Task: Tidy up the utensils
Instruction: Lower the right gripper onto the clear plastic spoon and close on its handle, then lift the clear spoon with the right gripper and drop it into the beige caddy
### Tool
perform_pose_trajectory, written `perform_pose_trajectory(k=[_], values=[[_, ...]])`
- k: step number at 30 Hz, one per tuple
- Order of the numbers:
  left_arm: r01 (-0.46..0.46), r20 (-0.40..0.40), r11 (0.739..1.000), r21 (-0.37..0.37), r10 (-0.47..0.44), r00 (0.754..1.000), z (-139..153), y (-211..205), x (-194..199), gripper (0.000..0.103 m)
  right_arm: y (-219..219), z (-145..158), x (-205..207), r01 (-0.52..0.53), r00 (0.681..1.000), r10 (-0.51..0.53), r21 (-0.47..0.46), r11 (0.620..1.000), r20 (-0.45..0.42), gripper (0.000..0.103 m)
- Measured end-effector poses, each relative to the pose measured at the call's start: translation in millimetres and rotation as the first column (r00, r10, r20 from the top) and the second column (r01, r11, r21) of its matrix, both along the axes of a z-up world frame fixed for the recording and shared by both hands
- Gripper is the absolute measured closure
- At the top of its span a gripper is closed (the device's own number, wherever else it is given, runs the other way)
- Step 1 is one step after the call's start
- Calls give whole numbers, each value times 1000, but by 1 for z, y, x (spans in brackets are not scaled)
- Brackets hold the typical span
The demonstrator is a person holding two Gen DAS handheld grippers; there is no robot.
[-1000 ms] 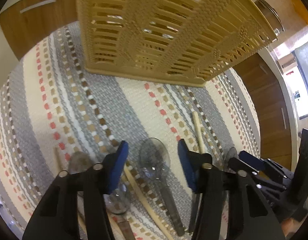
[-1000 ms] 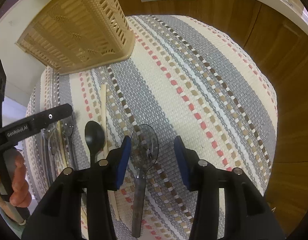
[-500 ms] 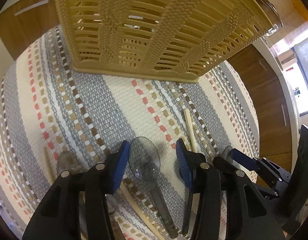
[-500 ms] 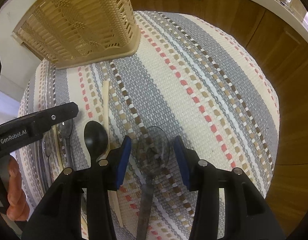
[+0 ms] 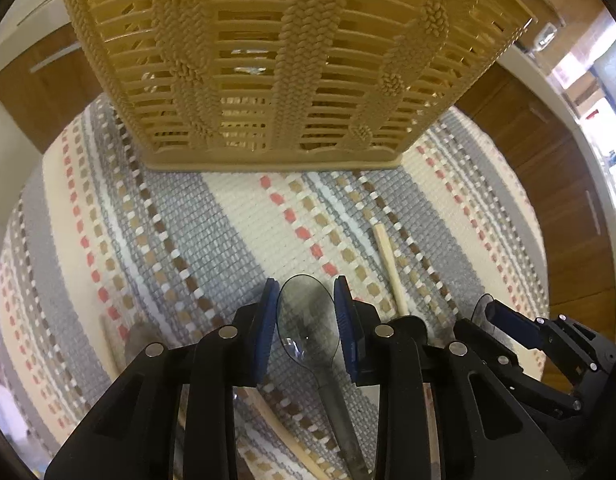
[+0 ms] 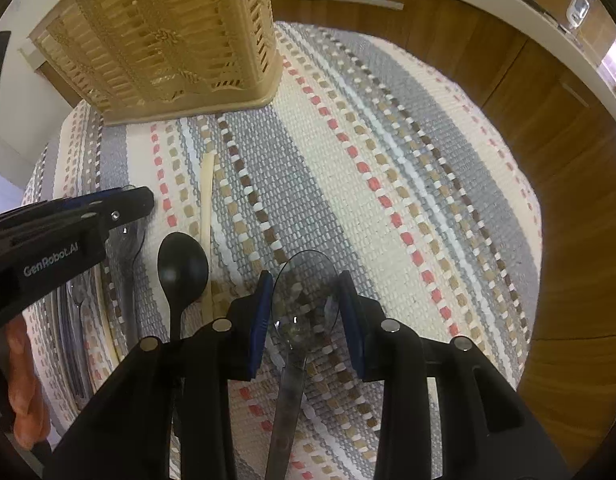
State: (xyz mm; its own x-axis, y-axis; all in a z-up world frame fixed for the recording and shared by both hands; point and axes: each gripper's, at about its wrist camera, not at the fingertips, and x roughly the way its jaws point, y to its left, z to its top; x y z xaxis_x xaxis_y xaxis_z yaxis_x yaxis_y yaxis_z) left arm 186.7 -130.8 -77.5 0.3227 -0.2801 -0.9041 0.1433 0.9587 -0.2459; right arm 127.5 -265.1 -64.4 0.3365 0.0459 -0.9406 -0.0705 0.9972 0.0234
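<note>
My left gripper (image 5: 306,322) has its blue pads closed against the bowl of a clear plastic spoon (image 5: 308,320) lying on the striped mat (image 5: 236,224). My right gripper (image 6: 304,312) is closed the same way on the bowl of another clear plastic spoon (image 6: 304,300). A tan slatted basket (image 5: 284,60) stands just ahead of the left gripper and shows at the far left in the right wrist view (image 6: 160,40). A black spoon (image 6: 182,268) and a wooden chopstick (image 6: 206,216) lie between the two grippers.
More clear spoons (image 6: 74,300) and chopsticks (image 5: 284,436) lie under and left of the left gripper. Wooden cabinet fronts (image 6: 547,112) ring the mat. The right gripper shows at the lower right of the left wrist view (image 5: 527,332).
Both grippers have moved forward over their clear spoons and narrowed until the pads touch the spoon bowls. The basket looms closer in the left wrist view.
</note>
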Motion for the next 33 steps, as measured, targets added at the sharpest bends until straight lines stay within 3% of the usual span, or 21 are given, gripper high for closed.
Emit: perform_pose_trajectory(k=[1, 4, 6, 12, 18, 23, 30, 33], values=[[10, -2, 999, -41, -10, 1000, 1, 2, 0, 101, -6, 7, -5, -6, 1000, 6, 4, 1000, 11, 73], [51, 9, 994, -101, -50, 999, 5, 3, -5, 102, -13, 26, -18, -18, 998, 17, 10, 1000, 57, 73], [74, 60, 995, -60, -71, 996, 10, -1, -10, 103, -12, 35, -25, -31, 996, 31, -3, 1000, 88, 73], [127, 123, 991, -38, -121, 985, 15, -12, -26, 103, -20, 44, -27, -33, 993, 30, 24, 999, 113, 73], [135, 290, 991, -23, -122, 949, 60, 7, -47, 103, -29, 80, -40, -46, 966, 29, 59, 997, 258, 73], [99, 451, 995, -9, -84, 889, 102, 34, -68, 103, -27, 113, -54, -54, 915, 20, 72, 996, 402, 73], [-33, 660, 999, 21, 11, 751, 163, 71, -78, 103, -5, 162, -62, -87, 810, 57, 23, 996, 583, 73], [-66, 714, 998, -13, 55, 698, 190, 88, -72, 103, 4, 183, -58, -104, 772, 63, 27, 994, 633, 73]])
